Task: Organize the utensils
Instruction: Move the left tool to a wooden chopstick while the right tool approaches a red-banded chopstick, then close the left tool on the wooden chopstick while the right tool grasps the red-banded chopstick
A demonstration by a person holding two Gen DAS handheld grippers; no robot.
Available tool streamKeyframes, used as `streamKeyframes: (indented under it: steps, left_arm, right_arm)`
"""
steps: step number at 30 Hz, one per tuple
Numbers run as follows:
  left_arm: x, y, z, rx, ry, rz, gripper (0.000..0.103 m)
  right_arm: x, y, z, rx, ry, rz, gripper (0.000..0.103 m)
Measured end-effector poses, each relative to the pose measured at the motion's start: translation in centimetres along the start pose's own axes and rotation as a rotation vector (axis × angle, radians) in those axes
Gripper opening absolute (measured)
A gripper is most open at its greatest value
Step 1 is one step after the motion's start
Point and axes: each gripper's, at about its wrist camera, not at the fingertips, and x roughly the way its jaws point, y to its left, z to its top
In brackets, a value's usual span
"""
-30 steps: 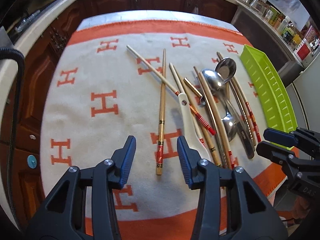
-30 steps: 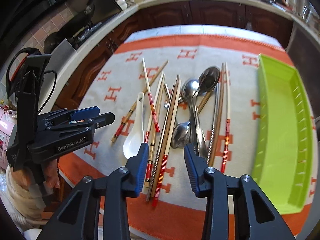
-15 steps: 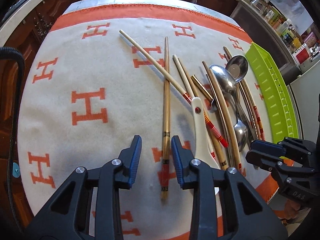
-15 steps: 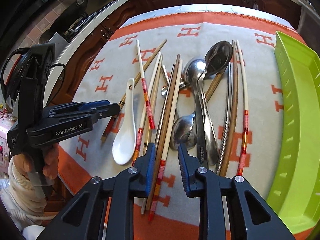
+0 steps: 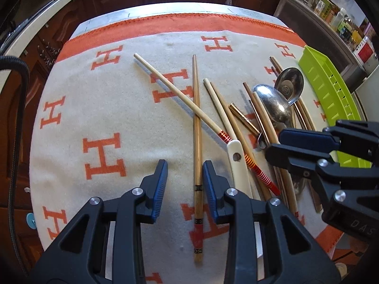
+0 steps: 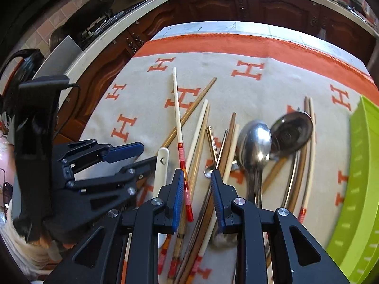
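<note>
I am lowering my left gripper point(image 5: 184, 184) over the lone bamboo chopstick point(image 5: 197, 146) that lies toward the near edge of the cloth point(image 5: 106, 108), its jaws narrowly parted with the stick between them but not yet pinched. To do this well, I am judging that I should centre the stick between the pads, since it is lying closer to the right one, and close just above its dark bands, clear of the pale chopstick point(image 5: 175, 92) crossing over it farther up.

My right gripper point(image 6: 197, 189) is also narrowly parted, straddling several sticks in the pile of utensils point(image 6: 236, 156) nearer the cloth's right edge; I should be singling out one before closing. The green tray point(image 6: 362, 177) is waiting along that right edge.

Compared with a second ago, both grippers are sitting lower and further in over the cloth, and their jaws are standing much narrower.
</note>
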Motion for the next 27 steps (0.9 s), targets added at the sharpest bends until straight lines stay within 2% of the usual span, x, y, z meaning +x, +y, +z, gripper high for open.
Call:
streamKeyframes:
  steps: [1, 9, 19, 25, 27]
  left_arm:
    - [0.0, 0.0, 0.0, 0.0, -0.004, 0.017, 0.005]
    - [-1.0, 3.2, -1.5, -0.141, -0.034, -0.05, 0.005]
    - [-1.5, 4.2, -2.9, -0.148, -0.029, -0.073, 0.005]
    - [-1.5, 4.2, -2.9, -0.161, -0.037, -0.087, 0.005]
    - [-1.5, 4.3, -2.9, -0.163, -0.037, -0.089, 0.005]
  right_arm:
    - [0.2, 0.0, 0.2, -0.005, 0.001, 0.0, 0.025]
    - [2.2, 1.3, 2.3, -0.058, -0.001, -0.007, 0.025]
    - [5.1, 4.0, 5.5, -0.107, 0.058, 0.076, 0.025]
    - [7.4, 5.8, 6.3, -0.168, 0.106, 0.051, 0.025]
    - [7.8, 6.2, 6.3, -0.192, 0.097, 0.038, 0.022]
